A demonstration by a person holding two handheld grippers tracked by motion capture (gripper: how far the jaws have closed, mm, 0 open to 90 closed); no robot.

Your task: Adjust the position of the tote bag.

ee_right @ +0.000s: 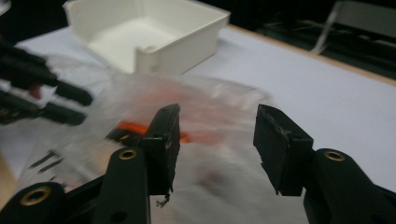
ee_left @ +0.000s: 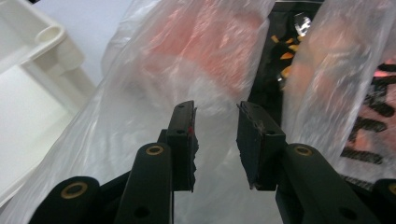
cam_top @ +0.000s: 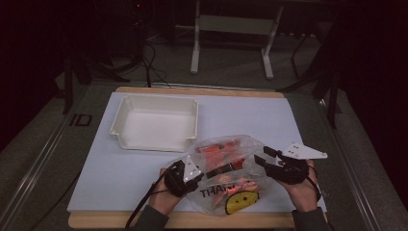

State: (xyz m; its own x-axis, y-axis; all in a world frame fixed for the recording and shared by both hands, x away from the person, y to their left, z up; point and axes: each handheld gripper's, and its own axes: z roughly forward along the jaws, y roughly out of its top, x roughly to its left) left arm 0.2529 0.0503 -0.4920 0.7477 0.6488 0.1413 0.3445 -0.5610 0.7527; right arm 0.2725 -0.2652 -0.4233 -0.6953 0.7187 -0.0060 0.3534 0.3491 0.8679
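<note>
A clear plastic bag (cam_top: 226, 168) with orange pieces inside, black lettering and a yellow smiley lies on the white mat (cam_top: 120, 163) near the front edge. My left gripper (cam_top: 195, 174) is at the bag's left edge and stands open. In the left gripper view the bag's film (ee_left: 187, 56) lies just beyond the gap of the left gripper (ee_left: 215, 112), and the pads do not press it. At the bag's right edge my right gripper (cam_top: 262, 155) is open. In the right gripper view the right gripper (ee_right: 218, 116) has nothing between its jaws, with the bag (ee_right: 210, 100) blurred behind.
An empty white tray (cam_top: 195, 120) stands on the mat behind and left of the bag, also seen as the tray (ee_left: 51, 42) and the tray (ee_right: 177, 51). The mat lies on a wooden board (cam_top: 192, 220). Table legs and cables stand on the dark floor beyond.
</note>
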